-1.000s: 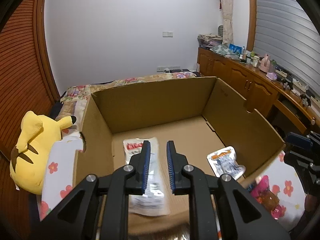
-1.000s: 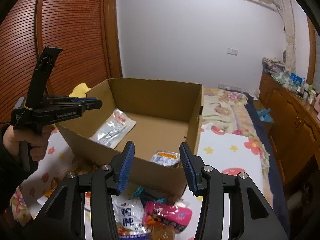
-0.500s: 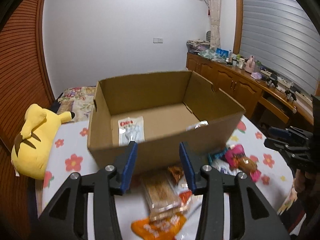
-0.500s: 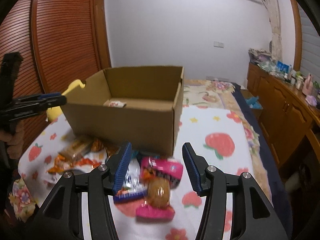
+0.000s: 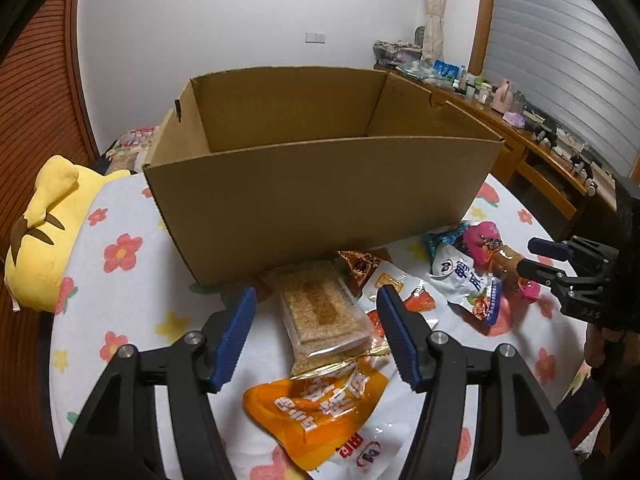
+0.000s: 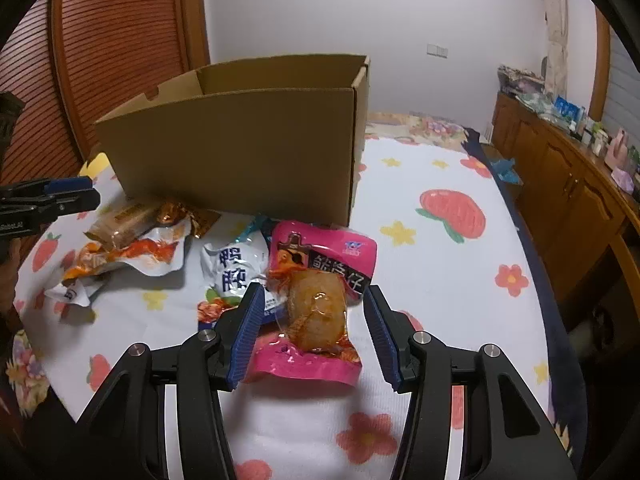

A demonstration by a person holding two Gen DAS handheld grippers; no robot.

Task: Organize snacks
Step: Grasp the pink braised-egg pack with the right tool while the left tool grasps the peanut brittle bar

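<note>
So the left gripper (image 5: pixel 316 330) has just been opening its jaws, and they straddle a clear cracker pack (image 5: pixel 322 312) without touching it; the pack's long axis points toward the cardboard box (image 5: pixel 320 200). In front of the box, the right gripper (image 6: pixel 314 330) is part open around a pink pouch (image 6: pixel 320 280), lengthwise toward the box too. Beside it, a white pouch (image 6: pixel 234 272) shows "鸭". Only the left view catches the orange pouch (image 5: pixel 320 408), nearest the camera.

White wall (image 5: pixel 248 40), wooden cabinets (image 6: pixel 560 176)
</note>
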